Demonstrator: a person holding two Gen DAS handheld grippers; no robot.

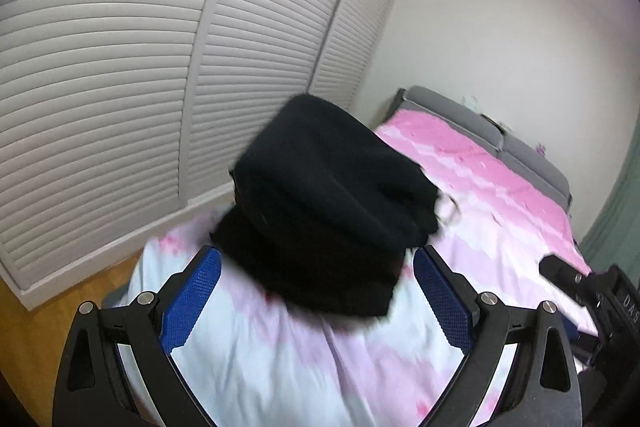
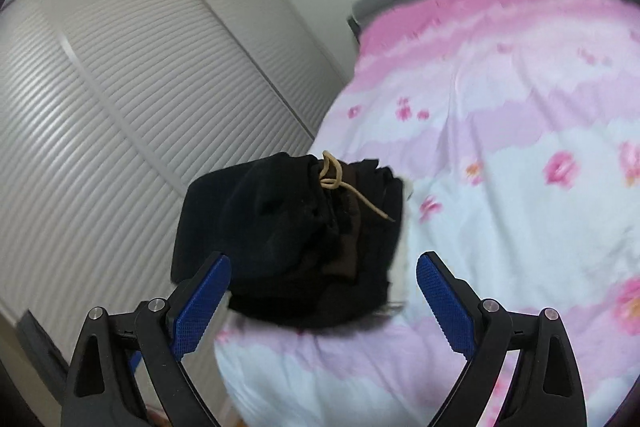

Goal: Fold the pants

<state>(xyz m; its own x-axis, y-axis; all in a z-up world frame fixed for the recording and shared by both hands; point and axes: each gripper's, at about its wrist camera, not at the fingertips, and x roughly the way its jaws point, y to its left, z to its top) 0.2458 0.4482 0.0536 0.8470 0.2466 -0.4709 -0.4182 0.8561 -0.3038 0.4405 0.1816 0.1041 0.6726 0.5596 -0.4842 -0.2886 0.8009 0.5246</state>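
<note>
The black pants [image 1: 328,207] lie folded in a thick bundle near the corner of the bed. In the right wrist view the pants [image 2: 288,235] show a tan drawstring [image 2: 340,183] on top. My left gripper [image 1: 318,291] is open, its blue pads [image 1: 192,303] on either side of the bundle's near edge, holding nothing. My right gripper [image 2: 324,299] is open too, its blue pads [image 2: 446,303] straddling the bundle's near edge, empty. The right gripper also shows at the right edge of the left wrist view [image 1: 592,291].
The bed has a pink and white flowered cover [image 2: 500,167] and a grey headboard [image 1: 520,147]. White louvered closet doors [image 1: 120,67] stand close to the left of the bed. A strip of wooden floor [image 1: 24,327] lies between them.
</note>
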